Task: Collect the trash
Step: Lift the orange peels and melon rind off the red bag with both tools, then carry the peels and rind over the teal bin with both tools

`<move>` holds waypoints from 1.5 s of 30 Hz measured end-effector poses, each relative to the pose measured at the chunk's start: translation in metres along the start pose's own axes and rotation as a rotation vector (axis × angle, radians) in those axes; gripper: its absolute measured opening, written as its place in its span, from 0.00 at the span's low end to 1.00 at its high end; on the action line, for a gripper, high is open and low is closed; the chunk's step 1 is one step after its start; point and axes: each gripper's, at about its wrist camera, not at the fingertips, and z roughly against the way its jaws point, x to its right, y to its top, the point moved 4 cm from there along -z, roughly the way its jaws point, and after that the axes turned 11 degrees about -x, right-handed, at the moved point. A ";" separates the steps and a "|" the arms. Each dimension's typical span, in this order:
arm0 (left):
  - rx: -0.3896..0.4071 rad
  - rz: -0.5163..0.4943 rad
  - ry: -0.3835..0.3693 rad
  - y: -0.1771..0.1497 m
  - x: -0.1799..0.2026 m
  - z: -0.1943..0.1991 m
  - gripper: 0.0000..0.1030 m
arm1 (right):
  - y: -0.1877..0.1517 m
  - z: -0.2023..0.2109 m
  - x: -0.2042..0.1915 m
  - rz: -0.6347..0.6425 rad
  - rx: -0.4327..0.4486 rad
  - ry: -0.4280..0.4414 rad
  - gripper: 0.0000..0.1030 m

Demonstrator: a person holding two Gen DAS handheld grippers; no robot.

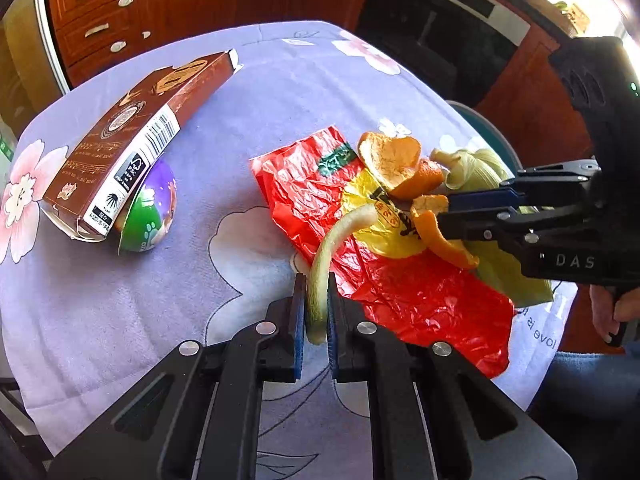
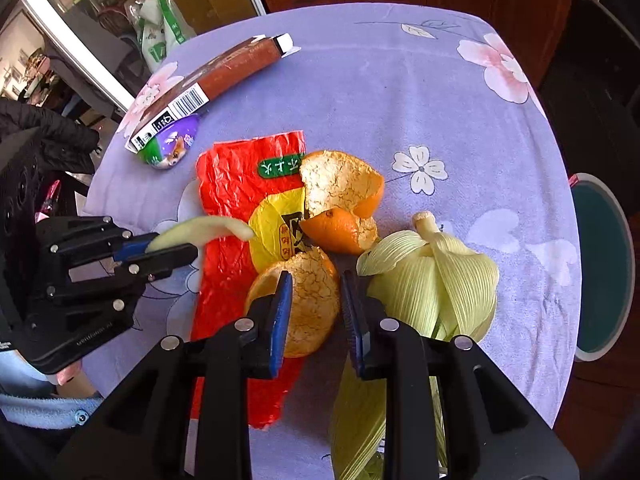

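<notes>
Your left claw [image 1: 316, 304] is clenched on a pale green rind strip [image 1: 326, 264], which curves up from between the pads and arches over the near edge of the red plastic bag [image 1: 400, 280]. That bag lies flat on the counter [image 1: 280, 88] (lilac cloth, pink blossoms) and serves as the landmark here.

Your right claw [image 2: 316, 312] straddles one lobe of the orange peel [image 2: 316, 304], which rests on the bag's right side. Its left pad touches the peel, while a gap shows before the right pad, so nothing is gripped.

Just right of the bag, touching the peel, sits the corn husk [image 2: 436, 276]. Well beyond the bag's far left corner, a brown carton [image 1: 132, 136] leans on a green and purple cup [image 1: 154, 208].
</notes>
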 end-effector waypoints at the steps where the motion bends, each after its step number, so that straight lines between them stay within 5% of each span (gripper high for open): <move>1: 0.000 0.005 0.000 0.001 -0.002 -0.001 0.09 | 0.000 -0.002 -0.002 0.006 -0.007 -0.009 0.17; 3: 0.002 0.007 0.008 0.002 -0.005 -0.001 0.09 | 0.000 -0.002 -0.003 -0.001 -0.009 -0.015 0.04; 8: 0.010 0.015 0.010 0.002 -0.014 0.002 0.09 | 0.012 0.029 -0.010 -0.010 0.060 0.061 0.04; 12: 0.025 0.040 -0.005 0.003 -0.022 0.010 0.09 | 0.032 0.048 -0.007 -0.028 0.122 0.043 0.04; 18: 0.075 0.039 -0.029 0.004 -0.023 0.031 0.09 | 0.054 0.022 0.015 -0.076 0.047 0.003 0.05; 21: 0.082 0.033 -0.048 0.004 -0.022 0.036 0.09 | 0.051 0.019 0.018 -0.091 0.037 0.036 0.15; 23: 0.079 0.025 -0.053 0.003 -0.022 0.036 0.09 | 0.049 0.020 0.014 -0.078 0.040 0.037 0.60; 34: 0.066 0.055 -0.086 0.006 -0.033 0.029 0.09 | 0.038 -0.010 -0.023 0.114 -0.049 -0.040 0.61; 37: 0.063 0.058 -0.089 0.005 -0.033 0.028 0.09 | 0.036 -0.019 -0.025 0.128 -0.053 -0.077 0.54; 40: 0.062 0.058 -0.092 0.006 -0.033 0.028 0.09 | 0.035 -0.020 -0.026 0.120 -0.050 -0.067 0.19; 45: 0.079 0.066 -0.087 0.009 -0.031 0.034 0.09 | 0.033 -0.007 -0.028 0.082 -0.007 -0.016 0.12</move>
